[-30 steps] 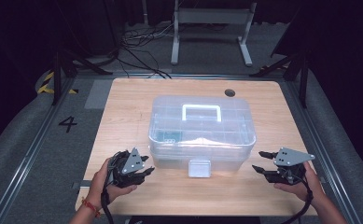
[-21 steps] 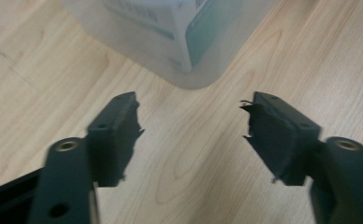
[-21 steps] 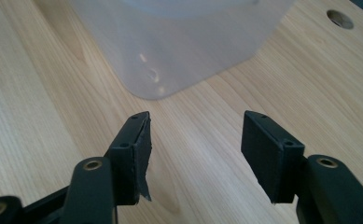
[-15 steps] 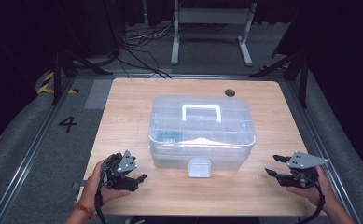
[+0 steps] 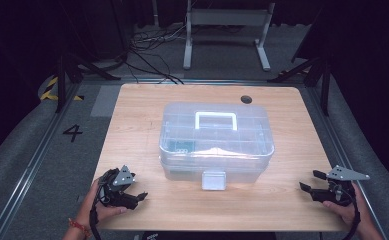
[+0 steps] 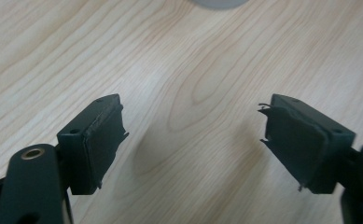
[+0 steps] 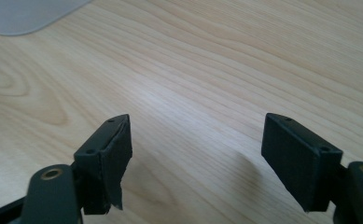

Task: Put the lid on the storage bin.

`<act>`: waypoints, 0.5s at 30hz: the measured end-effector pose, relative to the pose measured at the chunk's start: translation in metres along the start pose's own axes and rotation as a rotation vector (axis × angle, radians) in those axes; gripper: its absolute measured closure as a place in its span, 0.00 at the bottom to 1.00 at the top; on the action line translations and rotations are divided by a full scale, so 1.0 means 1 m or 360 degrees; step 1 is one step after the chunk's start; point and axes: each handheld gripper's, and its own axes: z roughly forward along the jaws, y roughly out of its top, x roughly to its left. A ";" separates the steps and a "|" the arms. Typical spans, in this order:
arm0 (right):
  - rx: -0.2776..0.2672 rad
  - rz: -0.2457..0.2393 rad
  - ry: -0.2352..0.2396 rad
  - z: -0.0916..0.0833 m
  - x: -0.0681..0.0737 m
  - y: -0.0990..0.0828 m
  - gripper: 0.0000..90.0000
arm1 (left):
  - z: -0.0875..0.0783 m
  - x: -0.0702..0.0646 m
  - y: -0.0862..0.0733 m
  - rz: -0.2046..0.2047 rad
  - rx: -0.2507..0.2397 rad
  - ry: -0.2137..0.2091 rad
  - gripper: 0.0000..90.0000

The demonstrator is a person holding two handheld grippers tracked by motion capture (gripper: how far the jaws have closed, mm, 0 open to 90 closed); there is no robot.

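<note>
Both grippers, left [image 5: 138, 196] and right [image 5: 308, 181], sit lower, nearer the table's [image 5: 282, 150] front corners; jaws just opened, empty.

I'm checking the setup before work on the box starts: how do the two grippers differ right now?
The left gripper sits at the table's near left corner, the right gripper at its near right edge. The left one's pads look frayed at the edges; the right one's pads look cleaner. Both are open, their jaws have just been opening with nothing between them, and both stay apart from the clear plastic box.
</note>
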 end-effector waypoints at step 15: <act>0.0048 0.0075 -0.0004 0.006 -0.007 -0.002 0.24 | 0.006 0.008 -0.020 -0.0146 -0.0137 -0.0015 0.14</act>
